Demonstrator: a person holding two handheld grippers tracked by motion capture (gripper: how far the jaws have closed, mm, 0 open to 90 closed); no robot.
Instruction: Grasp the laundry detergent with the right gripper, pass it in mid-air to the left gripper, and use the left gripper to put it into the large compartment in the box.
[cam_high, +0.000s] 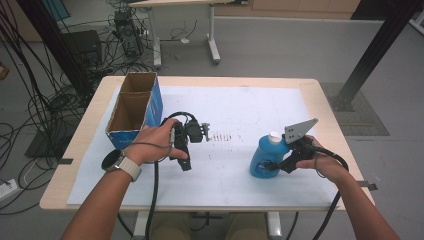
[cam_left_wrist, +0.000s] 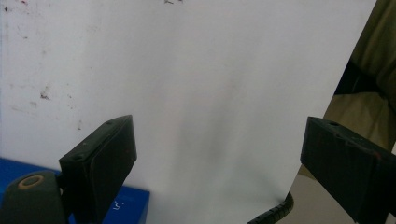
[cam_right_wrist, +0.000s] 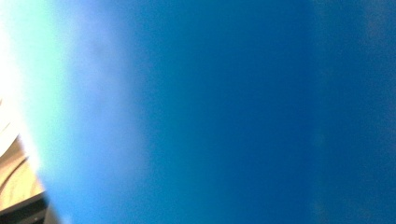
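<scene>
A blue bottle (cam_high: 261, 154) with a white cap stands upright on the white sheet (cam_high: 240, 107) at the table's right. My right gripper (cam_high: 276, 164) reaches in from the right and sits against the bottle's side at its handle. The bottle's blue wall (cam_right_wrist: 233, 112) is blurred and very close in the right gripper view, and the jaws are hidden there, so I cannot tell whether the pads press on it. My left gripper (cam_high: 184, 161) rests at centre-left, pointing toward the near edge. In its own view the left gripper (cam_left_wrist: 217, 128) stands wide open over bare white sheet.
An open blue cardboard box (cam_high: 134, 107) with two compartments stands at the table's left, just behind my left hand; its blue edge (cam_left_wrist: 133, 207) peeks in beside my left jaw. The wooden table (cam_high: 325, 107) borders the sheet. Cables trail off the near edge.
</scene>
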